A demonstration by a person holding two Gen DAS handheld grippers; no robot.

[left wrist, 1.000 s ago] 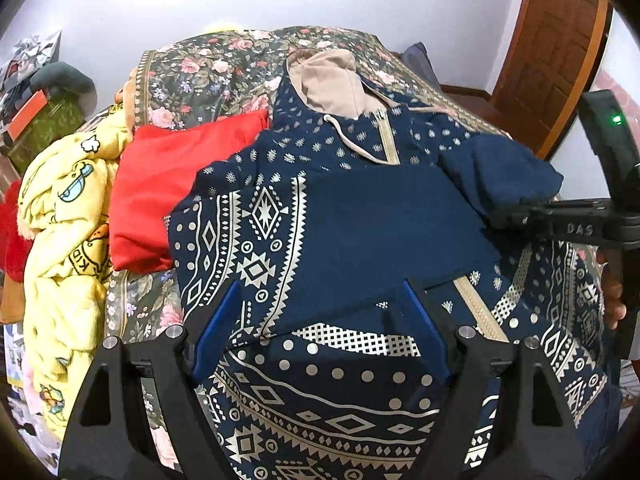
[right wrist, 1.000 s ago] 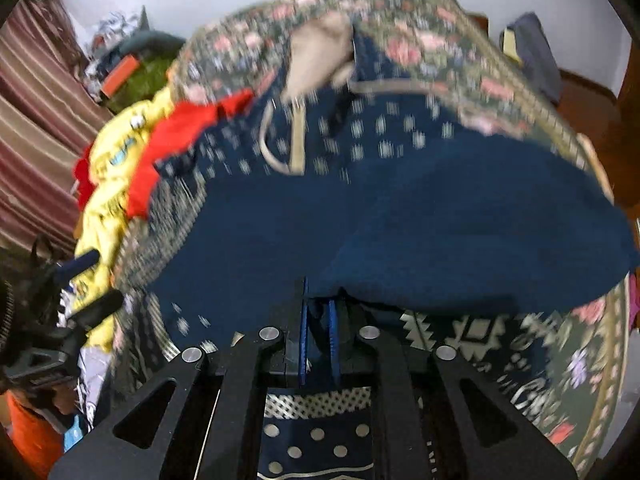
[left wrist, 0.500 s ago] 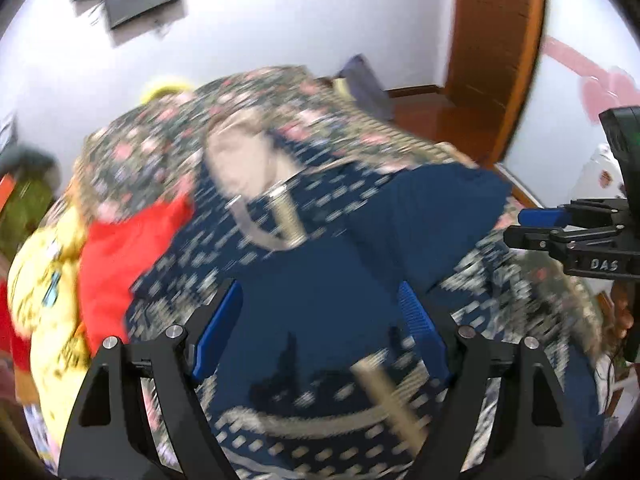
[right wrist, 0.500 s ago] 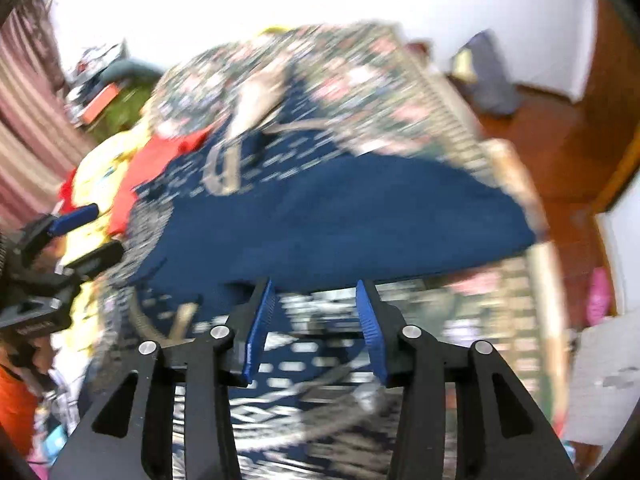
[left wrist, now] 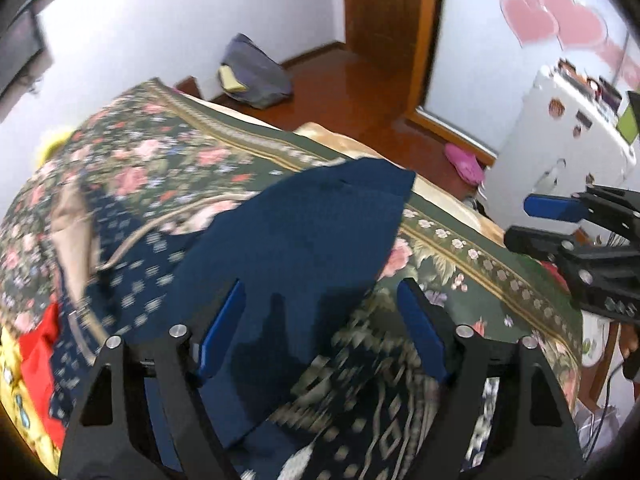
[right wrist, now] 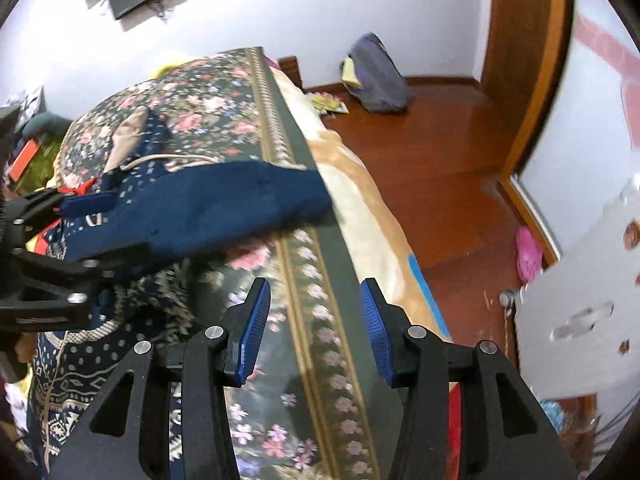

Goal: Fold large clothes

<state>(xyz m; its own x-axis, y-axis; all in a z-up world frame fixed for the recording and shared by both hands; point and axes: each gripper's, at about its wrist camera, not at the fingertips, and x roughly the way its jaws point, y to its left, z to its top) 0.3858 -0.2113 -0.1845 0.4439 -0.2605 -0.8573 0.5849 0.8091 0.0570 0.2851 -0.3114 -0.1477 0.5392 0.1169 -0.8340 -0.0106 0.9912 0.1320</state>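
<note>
A large navy garment (left wrist: pixel 288 248) with cream geometric print lies on the floral bedspread (left wrist: pixel 168 152); its plain navy sleeve is folded across it and reaches toward the bed's right edge. It also shows in the right wrist view (right wrist: pixel 208 208). My left gripper (left wrist: pixel 320 320) is open and empty, hovering over the sleeve and printed hem. My right gripper (right wrist: pixel 314 316) is open and empty above the bedspread's border (right wrist: pixel 304 264), right of the garment. The right gripper also shows at the right edge of the left wrist view (left wrist: pixel 560 220).
A red cloth (left wrist: pixel 36 344) and yellow bedding (left wrist: pixel 12 364) lie at the bed's left. On the wooden floor (right wrist: pixel 432 152) are a grey bag (right wrist: pixel 376 76) and a pink slipper (right wrist: pixel 528 252). A white cabinet (left wrist: pixel 560 140) stands to the right by the wooden door (left wrist: pixel 384 24).
My right gripper has let go of the navy sleeve and opened, then swung right toward the bed's edge. My left gripper stayed open and turned right. The sleeve now lies laid down.
</note>
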